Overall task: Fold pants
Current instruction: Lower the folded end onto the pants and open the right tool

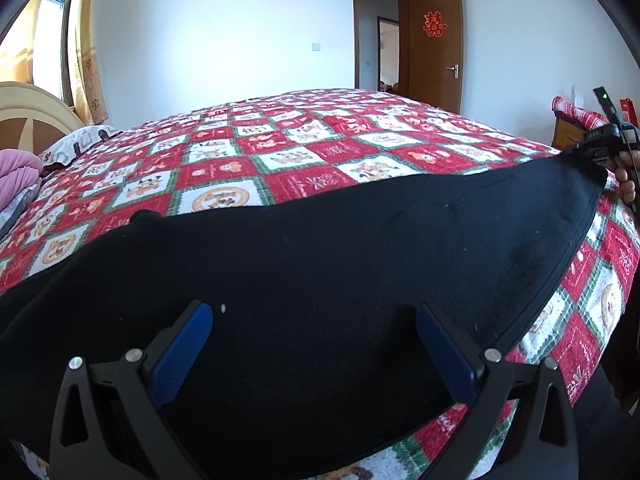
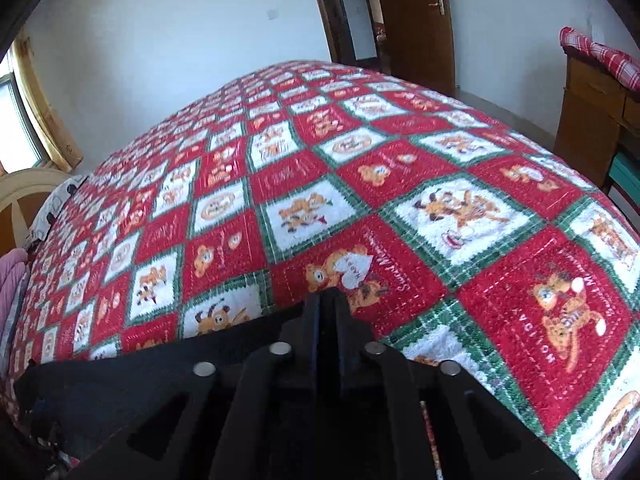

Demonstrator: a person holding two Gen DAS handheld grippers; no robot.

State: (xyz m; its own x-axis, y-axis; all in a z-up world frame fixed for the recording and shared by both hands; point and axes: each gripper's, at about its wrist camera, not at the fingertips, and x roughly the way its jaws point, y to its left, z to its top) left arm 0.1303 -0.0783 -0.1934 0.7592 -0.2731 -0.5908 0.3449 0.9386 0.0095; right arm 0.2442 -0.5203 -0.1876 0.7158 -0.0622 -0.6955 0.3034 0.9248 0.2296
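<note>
Left tool [image 1: 314, 340] agape over black pants [image 1: 320, 248] on quilt [image 1: 248, 152].

The black pants [image 1: 320, 264] lie flat along the near edge of the bed [image 1: 280, 152], leaving no bump to clear. Beyond them the patchwork quilt [image 2: 360, 184] runs open to the far edge. At the head end, a pink blanket [image 1: 18, 178] and pillow [image 1: 80, 140] crowd the corner. A wooden cabinet [image 2: 592, 120] stands near the foot-end corner, apart from the bed.
</note>
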